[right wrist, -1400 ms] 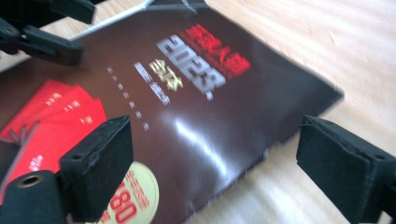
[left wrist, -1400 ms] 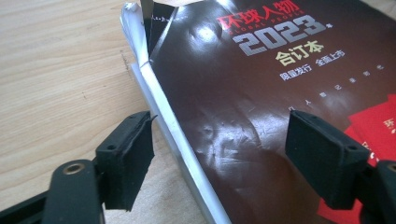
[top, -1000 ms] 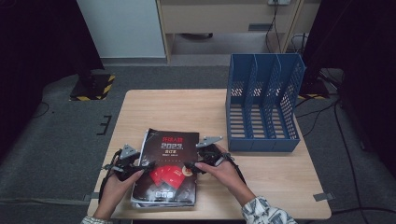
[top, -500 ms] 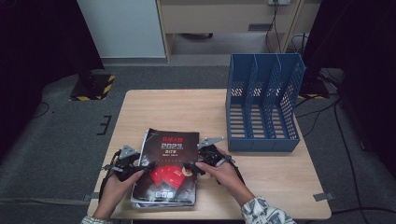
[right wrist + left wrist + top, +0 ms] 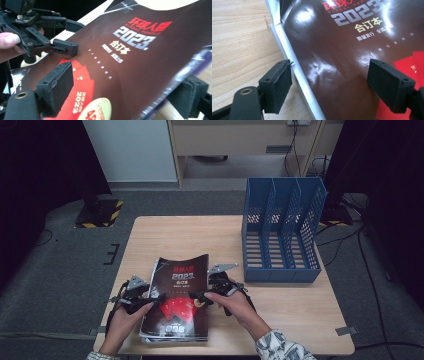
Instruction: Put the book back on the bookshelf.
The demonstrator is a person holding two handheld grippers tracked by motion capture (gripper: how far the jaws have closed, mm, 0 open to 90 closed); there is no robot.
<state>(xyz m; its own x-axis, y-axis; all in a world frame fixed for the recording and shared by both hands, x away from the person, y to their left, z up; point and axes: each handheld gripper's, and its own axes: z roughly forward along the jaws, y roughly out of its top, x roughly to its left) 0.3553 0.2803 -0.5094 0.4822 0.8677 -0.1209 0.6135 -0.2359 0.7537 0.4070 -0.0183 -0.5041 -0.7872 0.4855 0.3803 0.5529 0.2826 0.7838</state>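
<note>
Careful: your right gripper's closing fingers and the left gripper's wide ones straddle the magazine's edges ungripped; its glossy cover may slip.

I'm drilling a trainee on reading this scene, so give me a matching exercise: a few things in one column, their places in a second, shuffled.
Things:
1. blue perforated plastic file rack
2. dark glossy magazine with red panels
3. left gripper
4. right gripper

Places:
A. at the magazine's left edge, jaws astride it
B. lying flat at the wooden table's near edge
C. at the magazine's right edge, jaws astride it
D. standing at the table's far right

Pairs: 1-D, 2-B, 3-A, 4-C
</note>
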